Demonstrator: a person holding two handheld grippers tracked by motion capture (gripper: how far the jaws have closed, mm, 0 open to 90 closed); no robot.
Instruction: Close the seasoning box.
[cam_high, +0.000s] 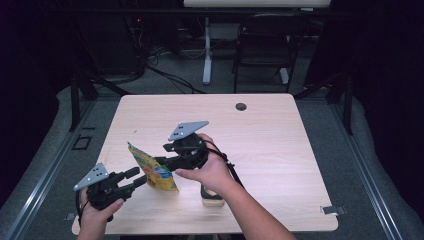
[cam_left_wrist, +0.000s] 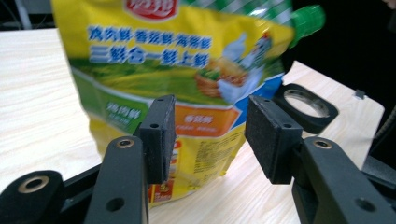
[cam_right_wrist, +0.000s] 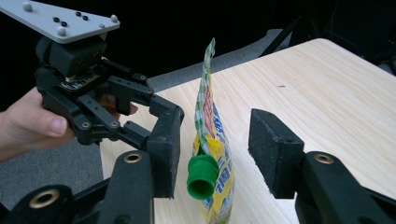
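So, pouch: a yellow-and-green spouted pouch (cam_high: 152, 170) stands upright on the bench (cam_high: 280, 145), toward its near left part, printed face turned to the left tongs.
Cap: the green screw cap (cam_right_wrist: 201, 175) sits on the spout at the pouch's side edge, apparently still on; I cannot tell whether it is loosened.
Right tongs: the right tongs (cam_high: 161, 161) are spread wide, 1 pad on either side of the cap, neither pad touching it as far as the right gripper view shows.
Left tongs: the left tongs (cam_high: 136, 177) are spread too, aimed at the pouch's face from close by, both pads short of it in the left gripper view; nothing pinched.
Support: no tongs hold the pouch, so it seems to stand on its own base.
Other thing: a black-rimmed ring-shaped object (cam_left_wrist: 306, 106) lies on the bench behind the pouch; what it is stays unclear.
Done, by my reading: the pouch is stood up and both tongs are lined up on it.
Left, by my reading: pinch the body with the left tongs, close the right tongs on the cap, then turn it off.
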